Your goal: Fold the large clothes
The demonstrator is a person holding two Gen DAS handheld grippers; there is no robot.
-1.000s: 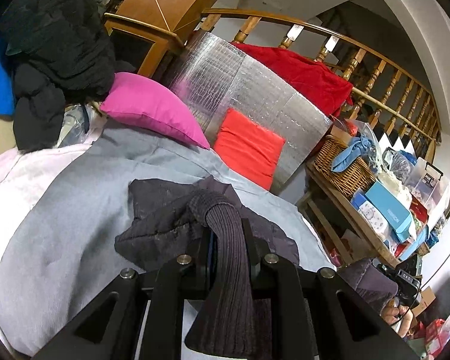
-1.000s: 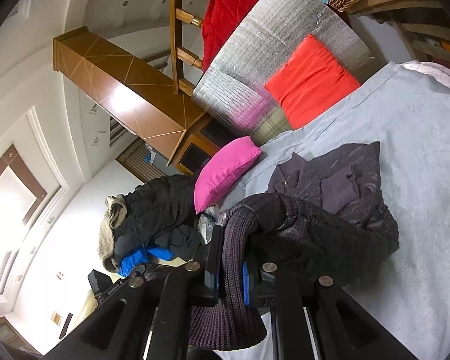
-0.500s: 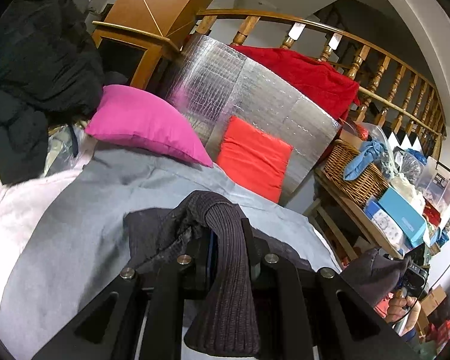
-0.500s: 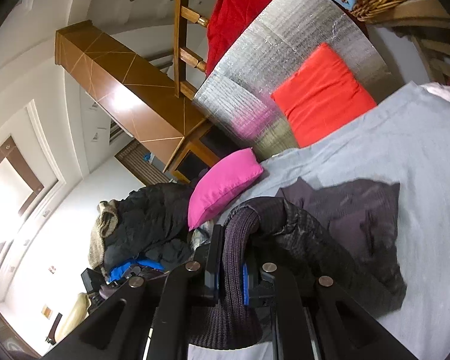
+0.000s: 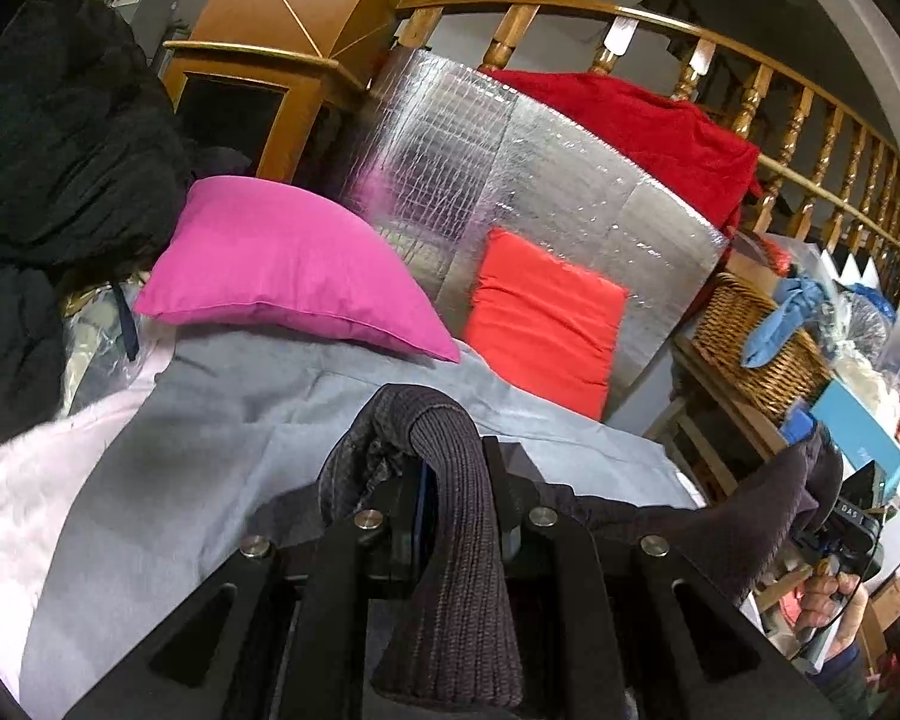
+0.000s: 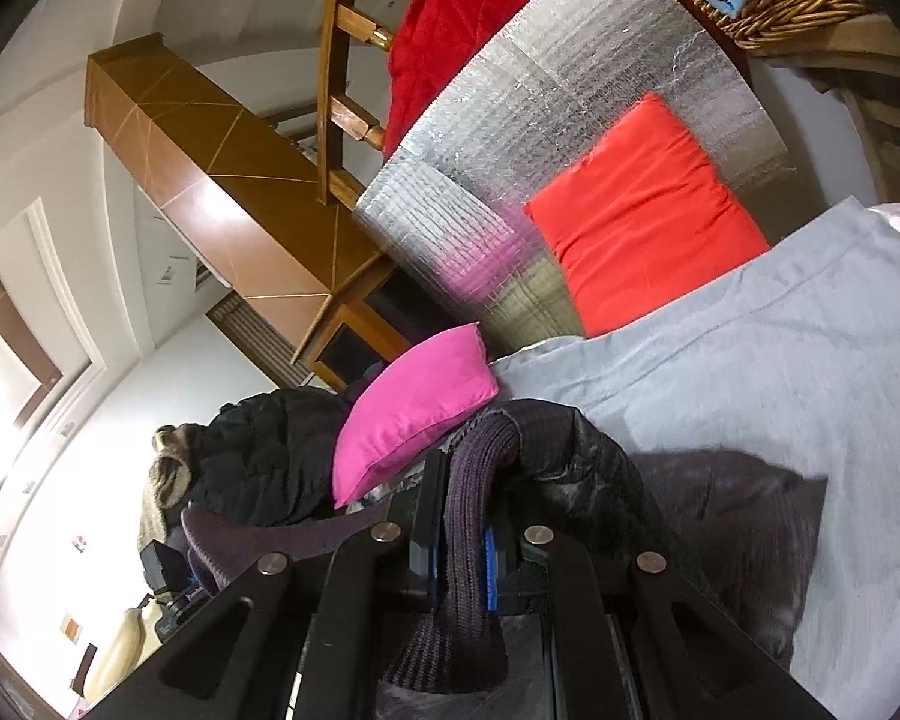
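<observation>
Two black two-finger claws are in view: the left claw and the right claw. Each is clamped on one ribbed cuff, two cuffs in all, of the single dark purple-grey quilted jacket. Ahead of the claws lie two cushions: one magenta cushion forward and to the left of the left claw, and one orange-red cushion forward and to its right. Behind them stands one silver foil insulation panel, with one red blanket over the railing. One woven wicker basket sits far right. One grey bed sheet lies under the claws.
</observation>
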